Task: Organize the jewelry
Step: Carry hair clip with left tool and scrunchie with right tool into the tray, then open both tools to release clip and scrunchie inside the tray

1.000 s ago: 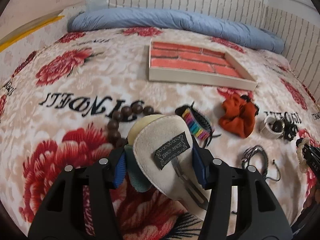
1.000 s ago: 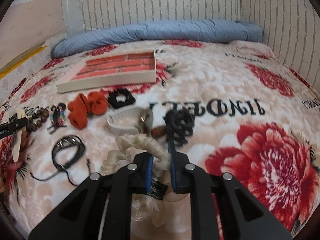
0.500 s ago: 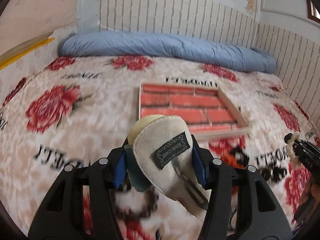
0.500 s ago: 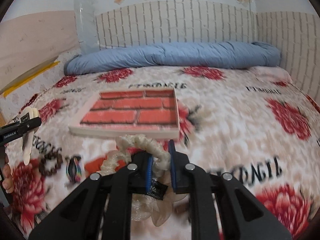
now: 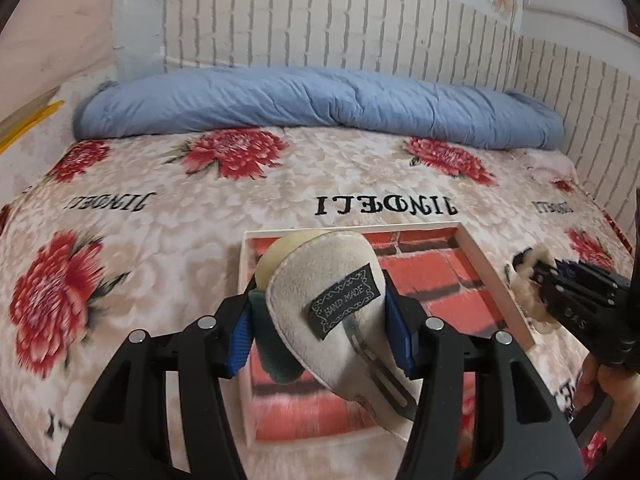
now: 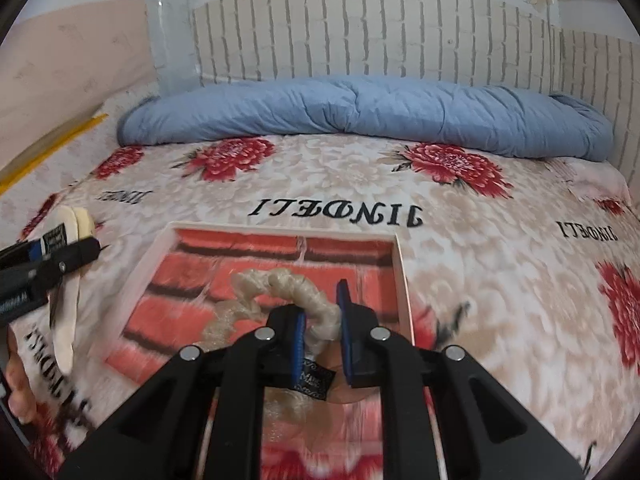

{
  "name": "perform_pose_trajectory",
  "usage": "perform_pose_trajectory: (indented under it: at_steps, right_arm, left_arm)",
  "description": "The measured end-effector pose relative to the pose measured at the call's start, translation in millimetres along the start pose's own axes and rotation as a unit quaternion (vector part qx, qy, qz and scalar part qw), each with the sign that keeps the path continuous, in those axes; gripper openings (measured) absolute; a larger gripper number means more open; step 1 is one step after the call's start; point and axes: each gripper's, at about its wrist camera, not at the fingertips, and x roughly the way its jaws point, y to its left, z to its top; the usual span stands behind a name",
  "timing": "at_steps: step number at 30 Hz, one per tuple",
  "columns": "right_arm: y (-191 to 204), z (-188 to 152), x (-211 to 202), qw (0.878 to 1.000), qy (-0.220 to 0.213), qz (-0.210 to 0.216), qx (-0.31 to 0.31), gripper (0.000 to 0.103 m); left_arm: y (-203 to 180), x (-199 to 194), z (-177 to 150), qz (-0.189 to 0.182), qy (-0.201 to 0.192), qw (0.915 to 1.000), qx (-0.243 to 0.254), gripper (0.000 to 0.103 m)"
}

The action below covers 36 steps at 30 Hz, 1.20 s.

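My left gripper (image 5: 320, 332) is shut on a beige felt hair clip (image 5: 320, 276) with a black "HAND MADE" tag and a metal clasp. It hangs over the near left part of a shallow tray (image 5: 486, 268) lined in a red brick pattern. My right gripper (image 6: 322, 332) is shut on a cream scrunchie (image 6: 280, 286), held above the tray (image 6: 403, 280). Each gripper shows in the other's view: the right gripper (image 5: 536, 270) with the scrunchie (image 5: 528, 294) by the tray's right rim, the left gripper (image 6: 90, 248) with the clip (image 6: 64, 320) left of the tray.
The tray lies on a bed with a red-flowered cover (image 5: 120, 208). A rolled blue duvet (image 5: 320, 104) lies along the far side against a white brick-pattern wall (image 5: 320, 24). A person's hand (image 5: 596, 380) shows behind the right gripper.
Both grippers have moved forward and slightly up with their loads, from over the scattered jewelry to over the tray. The beads, bracelets and other scrunchies have dropped out of view.
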Motion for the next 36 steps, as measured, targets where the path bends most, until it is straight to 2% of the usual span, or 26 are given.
perform_pose_trajectory:
  at_steps: [8, 11, 18, 24, 31, 32, 34, 36]
  right_arm:
    - [-19, 17, 91, 0.996, 0.078, -0.014, 0.033, 0.015]
    - [-26, 23, 113, 0.994, 0.1, -0.025, 0.041, 0.015]
    - [-14, 37, 144, 0.99, 0.137, -0.019, 0.023, 0.015]
    - [-5, 26, 166, 0.984, 0.178, -0.01, 0.002, 0.015]
    - [-5, 25, 166, 0.982, 0.189, -0.016, 0.001, 0.019]
    - [-6, 25, 165, 0.982, 0.19, -0.013, 0.007, 0.025]
    - [-9, 26, 161, 0.982, 0.187, -0.006, 0.018, 0.048]
    - [-10, 27, 155, 0.983, 0.184, 0.001, 0.014, 0.051]
  left_arm:
    - [-2, 89, 17, -0.015, 0.058, 0.9982, -0.004, 0.054]
    - [-3, 114, 18, -0.005, 0.075, 0.9972, 0.003, 0.054]
    - [-4, 150, 22, -0.003, 0.107, 0.9942, 0.009, 0.055]
    - [0, 166, 16, -0.012, 0.136, 0.9907, 0.0, 0.055]
    - [0, 177, 16, -0.006, 0.16, 0.9871, 0.002, 0.057]
    - [0, 178, 15, -0.005, 0.164, 0.9864, 0.001, 0.059]
    - [1, 180, 14, -0.003, 0.171, 0.9852, -0.004, 0.061]
    - [3, 178, 14, -0.006, 0.177, 0.9841, -0.008, 0.065]
